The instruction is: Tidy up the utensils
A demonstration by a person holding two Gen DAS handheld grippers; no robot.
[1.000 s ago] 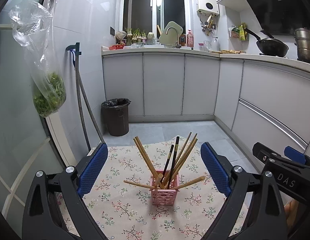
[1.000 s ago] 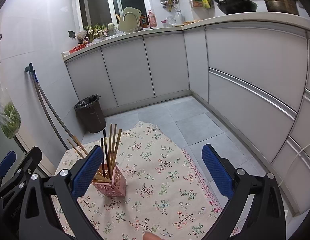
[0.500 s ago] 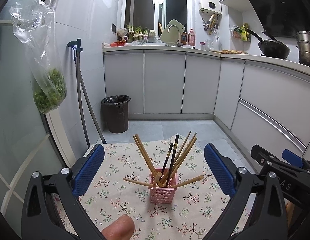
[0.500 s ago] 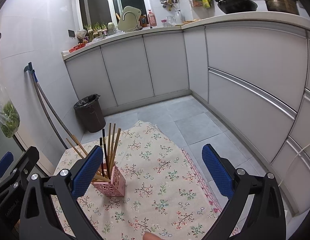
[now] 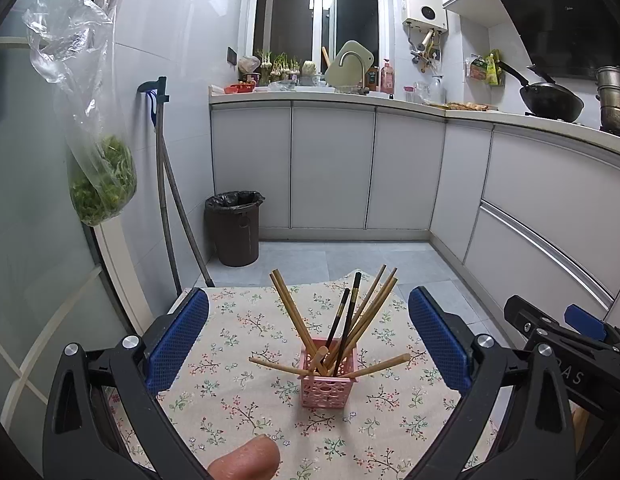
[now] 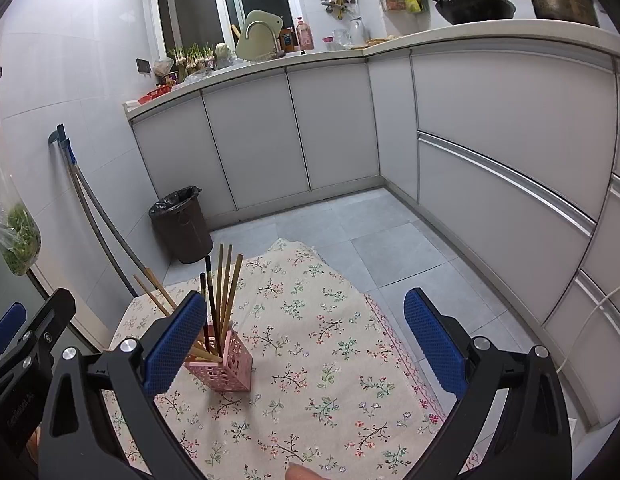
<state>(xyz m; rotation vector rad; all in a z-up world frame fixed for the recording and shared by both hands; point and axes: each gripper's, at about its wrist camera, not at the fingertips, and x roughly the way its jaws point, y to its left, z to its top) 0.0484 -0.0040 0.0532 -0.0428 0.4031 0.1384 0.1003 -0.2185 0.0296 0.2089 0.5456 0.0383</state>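
A pink perforated holder [image 5: 327,380] stands on the floral tablecloth [image 5: 238,392] and holds several wooden and dark chopsticks [image 5: 349,320], some leaning out sideways. It also shows in the right wrist view [image 6: 224,364], at the left, partly behind the left finger. My left gripper [image 5: 308,344] is open and empty, held back from the holder, which sits between its blue pads [image 5: 178,340]. My right gripper [image 6: 300,346] is open and empty, to the right of the holder. The right gripper's body shows at the right edge of the left wrist view [image 5: 565,340].
The table's far edge drops to a tiled floor. A dark trash bin [image 5: 233,232] and a mop [image 5: 166,184] stand by the left wall. A hanging bag of greens [image 5: 100,172] is at the left. White cabinets [image 6: 489,152] run along the back and right.
The left gripper has drawn back and up a little, so the holder looks smaller and lower. A fingertip has come into the bottom of the left view. The right gripper has barely moved.
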